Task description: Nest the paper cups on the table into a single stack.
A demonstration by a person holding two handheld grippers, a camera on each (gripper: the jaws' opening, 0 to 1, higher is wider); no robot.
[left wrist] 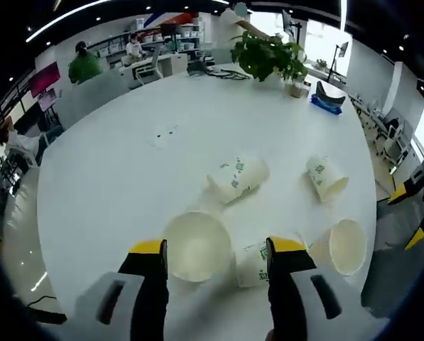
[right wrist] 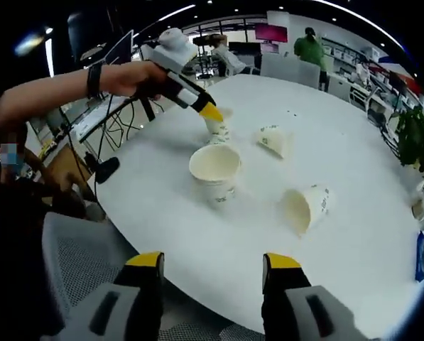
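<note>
Several white paper cups with green print are spread over a white round table [left wrist: 126,177]. One cup [left wrist: 197,245] stands mouth up between my left gripper's [left wrist: 217,246] open jaws, and a second cup [left wrist: 253,264] lies against the right jaw. A third cup [left wrist: 346,246] is to the right. Two cups [left wrist: 238,177] [left wrist: 327,177] lie on their sides farther off. My right gripper [right wrist: 213,260] is open at the table edge, holding nothing. Ahead of it are an upright cup [right wrist: 215,167] and two tipped cups [right wrist: 305,206] [right wrist: 272,138]. A hand holds the left gripper [right wrist: 210,111] over another cup [right wrist: 219,129].
A potted plant [left wrist: 268,53] and a blue object [left wrist: 327,103] sit at the table's far side. A grey mesh chair [right wrist: 77,270] is near the right gripper, with cables [right wrist: 105,167] beside the table. A person in green [left wrist: 84,65] stands far off. The right gripper [left wrist: 408,215] is at the table's right edge.
</note>
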